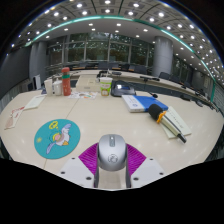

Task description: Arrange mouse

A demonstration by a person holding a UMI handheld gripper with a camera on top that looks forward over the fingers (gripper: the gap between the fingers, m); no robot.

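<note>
One mouse (112,151) in play, grey and silver, and it sits right between the two magenta pads (88,158) of the gripper (112,160). The jaws are closed in to about the mouse's width, a pad along each flank; whether both actually press on it, I cannot tell from here. The mouse lies on the pale tabletop (110,118), nose pointing away from the gripper.

Taking the mouse as the mark: just off to its left lies one round teal mat (57,136) with a cartoon figure on it, flat on the tabletop and apart from the mouse. Beyond the mouse and to the right, one blue book (141,103), and further right one long tool with an orange and yellow handle (166,119) lying across white paper.

Far beyond the mouse, towards the left, one red bottle (66,84) stands upright, with one pale cup (105,88) to its right. One loose sheet of paper (33,101) lies well left of the mouse.
</note>
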